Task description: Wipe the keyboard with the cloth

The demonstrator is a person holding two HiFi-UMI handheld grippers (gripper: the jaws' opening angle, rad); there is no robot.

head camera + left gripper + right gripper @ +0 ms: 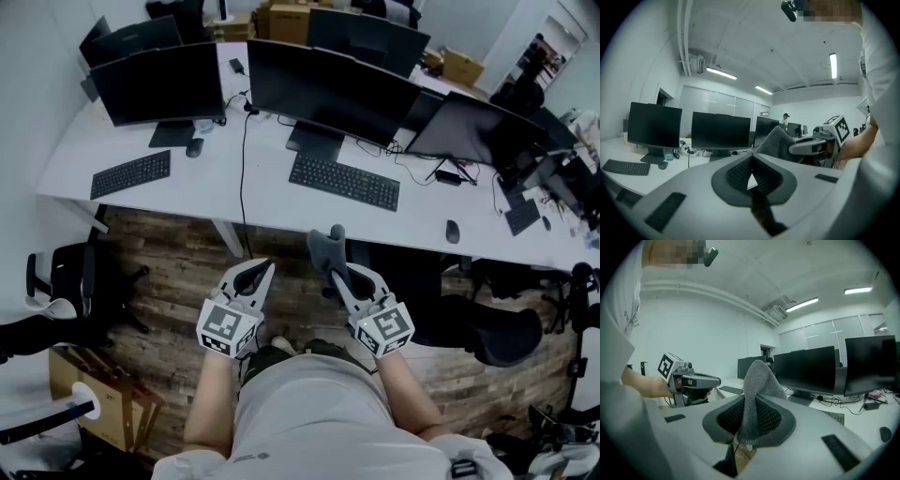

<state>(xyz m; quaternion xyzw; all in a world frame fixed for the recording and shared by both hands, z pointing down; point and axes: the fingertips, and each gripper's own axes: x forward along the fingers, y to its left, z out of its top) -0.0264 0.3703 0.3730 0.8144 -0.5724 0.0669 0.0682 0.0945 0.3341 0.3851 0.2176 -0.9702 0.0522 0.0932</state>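
R gripper [336, 270] is clamped on the cloth [326, 246], w/ a grey fold sticking up past the tips. Right gripper view shows the pinch low on the cloth, most of it standing free. L gripper [259, 273] is closed tight, nothing in it. Both hang over the floor, short of the desk [267, 204]. Keyboard [344, 182] lies on the desk straight ahead, in front of the middle monitor [328, 89], well apart from the cloth. Step in hand, prob: carry cloth to the keys. To do it well, come in low & tip the R gripper down so the free fold, not the jaw tips, lands on the keys; light pressure, long strokes end to end. L gripper could pin the near edge to stop sliding. Mind the cable [245, 159] & mouse [453, 231]
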